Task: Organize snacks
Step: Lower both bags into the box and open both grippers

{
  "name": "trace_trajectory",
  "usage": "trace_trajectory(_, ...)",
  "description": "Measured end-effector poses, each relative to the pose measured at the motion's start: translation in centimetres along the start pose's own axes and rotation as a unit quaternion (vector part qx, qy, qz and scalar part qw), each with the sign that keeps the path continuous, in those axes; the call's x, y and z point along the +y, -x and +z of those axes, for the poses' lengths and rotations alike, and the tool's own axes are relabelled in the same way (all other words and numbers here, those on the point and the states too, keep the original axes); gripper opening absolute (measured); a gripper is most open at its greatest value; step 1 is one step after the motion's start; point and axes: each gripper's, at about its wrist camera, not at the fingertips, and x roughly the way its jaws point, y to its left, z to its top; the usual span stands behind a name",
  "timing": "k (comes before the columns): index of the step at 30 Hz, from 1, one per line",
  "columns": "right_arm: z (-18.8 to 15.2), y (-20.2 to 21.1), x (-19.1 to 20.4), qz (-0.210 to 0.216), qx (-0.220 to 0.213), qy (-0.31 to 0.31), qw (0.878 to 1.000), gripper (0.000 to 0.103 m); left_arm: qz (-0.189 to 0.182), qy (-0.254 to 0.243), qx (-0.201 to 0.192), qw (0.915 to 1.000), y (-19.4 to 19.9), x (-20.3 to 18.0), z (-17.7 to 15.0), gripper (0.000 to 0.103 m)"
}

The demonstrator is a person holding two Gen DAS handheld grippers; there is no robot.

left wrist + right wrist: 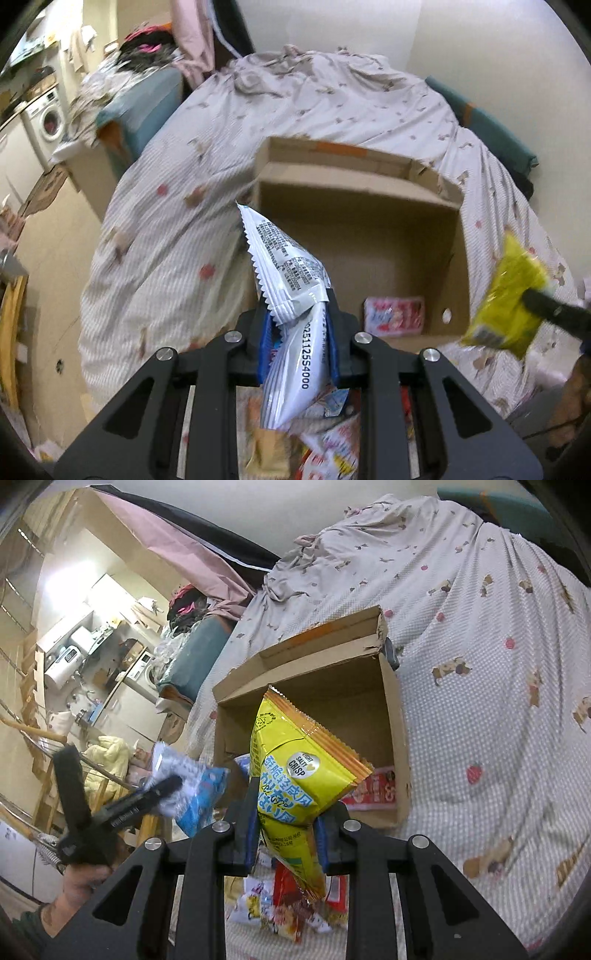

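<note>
On the left, the left tool has its blue pads pinched nearly closed on a white packet. The packet is crumpled between the pads, its zigzag-cut edge sticking up and to the left, and its lower end with a printed number hanging below the fingers. In the right wrist view the same tool shows at the left edge, blurred, carrying a white-and-blue packet, with the person's hand under it.

In the middle, an open cardboard box sits on the bed, which is covered by a pale patterned quilt. Its flaps are folded outward. A pink-and-white packet lies on the box floor near the front right corner. The white packet hangs in front of the box's near left corner.

Below both tools, a loose pile of snacks lies on the quilt in front of the box.

On the right, the right tool is likewise nearly closed, squeezing a yellow packet at its waist; the top of the packet fans out above the pads, in front of the box opening. From the left wrist view this yellow packet appears blurred beside the box's right wall.
</note>
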Motion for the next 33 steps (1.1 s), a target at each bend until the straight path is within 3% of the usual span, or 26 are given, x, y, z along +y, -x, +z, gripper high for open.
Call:
trace_trajectory(8, 1.6, -4.0, -2.4, -0.007, 0.005, -0.013, 1.000, 0.026, 0.024, -0.048, 0.023, 0.9983, -6.5, -2.3, 1.1, 0.020)
trace_trajectory(12, 2.2, -5.7, -3.1, -0.015, 0.009, -0.008, 1.000, 0.026, 0.087, -0.110, 0.007, 0.9901, -8.7, -3.0, 0.2, 0.020)
trace_trajectory(18, 2.6, -8.4, -3.1, -0.027, 0.032, 0.018, 0.999, 0.026, 0.019, -0.061, -0.010, 0.9979, -7.8, -2.0, 1.2, 0.020)
trace_trajectory(23, 1.7, -10.1, -3.3, -0.026, 0.050, 0.033, 0.998, 0.026, -0.084, 0.004, 0.019, 0.9963, -9.1, -0.6, 1.4, 0.021)
trace_trajectory(28, 1.1, -11.2, -3.4, -0.027, 0.067, 0.044, 0.996, 0.027, -0.094, 0.006, 0.047, 0.9944, -11.1, -1.3, 0.9, 0.021)
trace_trajectory(33, 1.2, -11.7, -3.3, -0.023, 0.070, 0.045, 0.996, 0.029, -0.090, -0.013, 0.047, 0.9947, -11.5, -2.3, 0.7, 0.025)
